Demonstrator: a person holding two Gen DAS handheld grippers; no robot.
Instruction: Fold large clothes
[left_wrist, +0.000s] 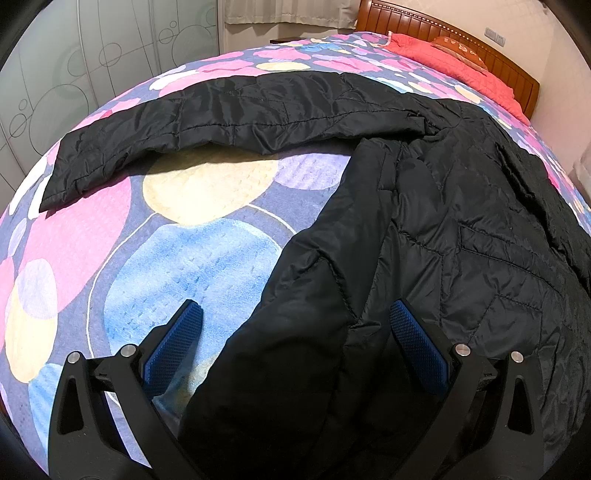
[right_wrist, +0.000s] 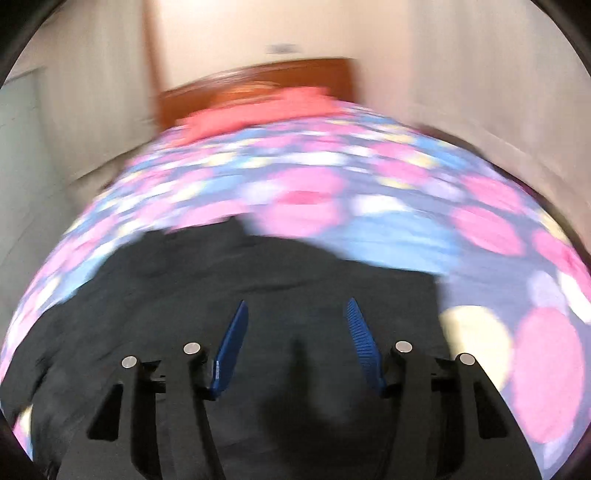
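Note:
A large black quilted jacket (left_wrist: 443, 229) lies spread on the bed, one sleeve (left_wrist: 207, 122) stretched out to the left. My left gripper (left_wrist: 295, 321) is open, its blue pads on either side of the jacket's near left edge, one pad (left_wrist: 177, 343) over the bedspread and the other over the fabric. In the blurred right wrist view the jacket (right_wrist: 184, 295) fills the lower part of the frame. My right gripper (right_wrist: 297, 314) is open just above the black fabric and holds nothing.
The bed has a colourful bedspread (left_wrist: 177, 243) with pink, blue and yellow circles. A red pillow (left_wrist: 454, 62) and wooden headboard (left_wrist: 498, 55) are at the far end. A wardrobe with patterned glass doors (left_wrist: 74, 74) stands to the left.

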